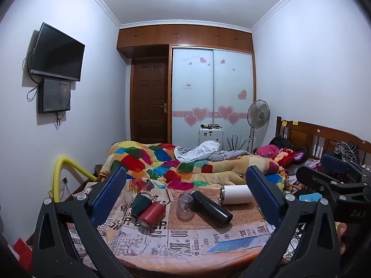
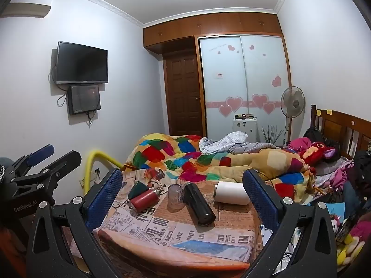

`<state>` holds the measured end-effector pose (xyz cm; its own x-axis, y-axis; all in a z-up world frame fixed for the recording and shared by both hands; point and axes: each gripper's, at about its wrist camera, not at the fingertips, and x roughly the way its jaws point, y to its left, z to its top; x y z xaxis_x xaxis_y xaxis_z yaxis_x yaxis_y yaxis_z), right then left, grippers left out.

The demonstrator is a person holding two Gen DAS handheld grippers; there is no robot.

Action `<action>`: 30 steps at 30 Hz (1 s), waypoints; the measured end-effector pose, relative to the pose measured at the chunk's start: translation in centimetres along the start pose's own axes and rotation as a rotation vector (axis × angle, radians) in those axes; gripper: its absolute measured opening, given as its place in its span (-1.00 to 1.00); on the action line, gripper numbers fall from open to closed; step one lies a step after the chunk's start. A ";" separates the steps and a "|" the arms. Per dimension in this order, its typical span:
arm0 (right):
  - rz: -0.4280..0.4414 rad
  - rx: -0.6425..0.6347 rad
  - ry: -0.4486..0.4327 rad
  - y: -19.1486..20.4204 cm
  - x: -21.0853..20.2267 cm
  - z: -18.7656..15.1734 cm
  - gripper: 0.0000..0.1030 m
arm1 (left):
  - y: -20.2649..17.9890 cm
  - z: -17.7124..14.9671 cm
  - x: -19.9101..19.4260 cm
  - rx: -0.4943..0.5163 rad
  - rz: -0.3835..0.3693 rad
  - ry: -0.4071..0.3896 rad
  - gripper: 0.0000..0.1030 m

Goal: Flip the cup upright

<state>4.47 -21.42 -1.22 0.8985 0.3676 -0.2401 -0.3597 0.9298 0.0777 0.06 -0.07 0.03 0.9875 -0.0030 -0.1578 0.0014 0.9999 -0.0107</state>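
Clear cup (image 1: pixel 184 206), mouth down, at lower centre on newsprint table (image 1: pixel 208 243), touching black flask (image 1: pixel 212 209). Left gripper (image 1: pixel 185 199) and right gripper (image 2: pixel 183 197) both spread wide, grasping nothing, framing the cups.

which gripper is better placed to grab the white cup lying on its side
Right, probably. The white cup lies at the table's right end, close to the right gripper's right-hand finger. The left gripper faces the red cup and clear cup. Both grippers are open, empty.

Flask (image 1: pixel 211 209) lies between glass (image 1: pixel 184 206) and tumbler (image 1: pixel 236 194).
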 end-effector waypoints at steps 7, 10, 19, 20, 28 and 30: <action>0.002 0.003 -0.006 0.3 0.0 0.2 1.00 | -0.5 0.2 0.1 -0.005 0.004 -0.001 1.00; 0.002 -0.009 0.001 1.0 0.4 0.0 1.00 | -0.1 1.0 -0.3 -0.011 -0.004 -0.002 1.00; 0.002 -0.012 0.000 0.8 0.3 0.3 1.00 | 0.0 0.5 -0.5 -0.006 0.001 -0.014 1.00; 0.003 -0.012 0.000 0.8 0.3 0.3 1.00 | 0.0 0.4 -0.4 -0.007 0.003 -0.015 1.00; 0.002 -0.013 0.000 0.9 0.3 0.6 1.00 | 0.1 0.2 -0.3 -0.010 0.003 -0.014 1.00; 0.003 -0.013 0.001 0.9 0.2 0.6 1.00 | 0.1 0.2 -0.3 -0.010 0.004 -0.015 1.00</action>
<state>4.49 -20.45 -0.66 0.8974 0.3700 -0.2404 -0.3654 0.9286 0.0652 -0.20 0.06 0.23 0.9897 0.0011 -0.1433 -0.0041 0.9998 -0.0203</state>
